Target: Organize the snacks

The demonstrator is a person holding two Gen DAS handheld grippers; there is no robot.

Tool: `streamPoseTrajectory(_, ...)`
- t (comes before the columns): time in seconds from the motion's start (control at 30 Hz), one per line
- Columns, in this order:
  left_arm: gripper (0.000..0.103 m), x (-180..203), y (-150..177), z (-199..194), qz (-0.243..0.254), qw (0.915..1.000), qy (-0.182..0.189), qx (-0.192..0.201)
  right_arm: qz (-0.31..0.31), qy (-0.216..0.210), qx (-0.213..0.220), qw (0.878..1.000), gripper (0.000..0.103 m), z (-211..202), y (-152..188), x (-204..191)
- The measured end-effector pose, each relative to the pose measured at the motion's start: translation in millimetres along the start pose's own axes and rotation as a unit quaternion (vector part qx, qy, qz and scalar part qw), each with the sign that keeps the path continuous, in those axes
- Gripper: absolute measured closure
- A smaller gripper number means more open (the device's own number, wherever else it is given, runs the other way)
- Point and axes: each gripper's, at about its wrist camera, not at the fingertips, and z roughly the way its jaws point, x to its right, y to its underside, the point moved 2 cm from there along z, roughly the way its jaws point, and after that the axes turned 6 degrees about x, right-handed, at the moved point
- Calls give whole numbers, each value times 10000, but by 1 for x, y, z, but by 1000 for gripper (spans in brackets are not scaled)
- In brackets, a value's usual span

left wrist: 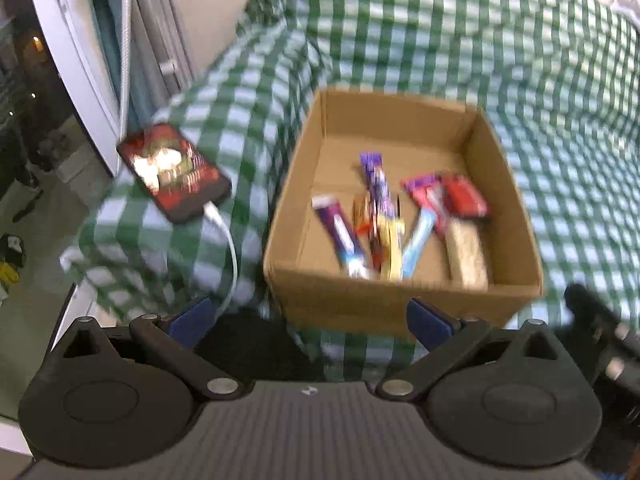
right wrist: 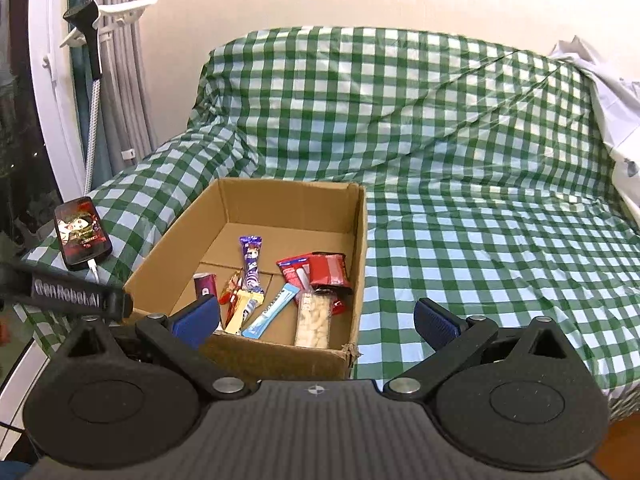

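An open cardboard box [left wrist: 400, 300] [right wrist: 168, 248] sits on a green checked cloth. Inside lie several snacks: a purple bar [right wrist: 251, 264] [left wrist: 376, 184], a red packet [right wrist: 328, 269] [left wrist: 464, 196], a clear pack of white pieces [right wrist: 314, 320] [left wrist: 468, 256], a light blue bar [right wrist: 270, 312] [left wrist: 418, 244], a yellow bar [right wrist: 242, 310] and a dark purple pack [right wrist: 205, 285] [left wrist: 340, 232]. My left gripper [left wrist: 310, 320] is open and empty, just before the box's near wall. My right gripper [right wrist: 316, 322] is open and empty, over the box's near right corner.
A phone [left wrist: 174, 170] [right wrist: 80, 232] on a white cable [left wrist: 228, 248] lies on the cloth left of the box. Curtains and a window frame [right wrist: 48, 92] stand at the left. The left gripper's body [right wrist: 68, 292] shows at the left of the right wrist view. White fabric [right wrist: 612, 92] lies at the far right.
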Motion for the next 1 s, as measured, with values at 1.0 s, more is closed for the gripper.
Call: streamPoseTrajectory(1.0, 0, -1, 20, -19, -16, 9992, -20, 388, -159, 97, 17, 9998, 1, -13, 11, -8)
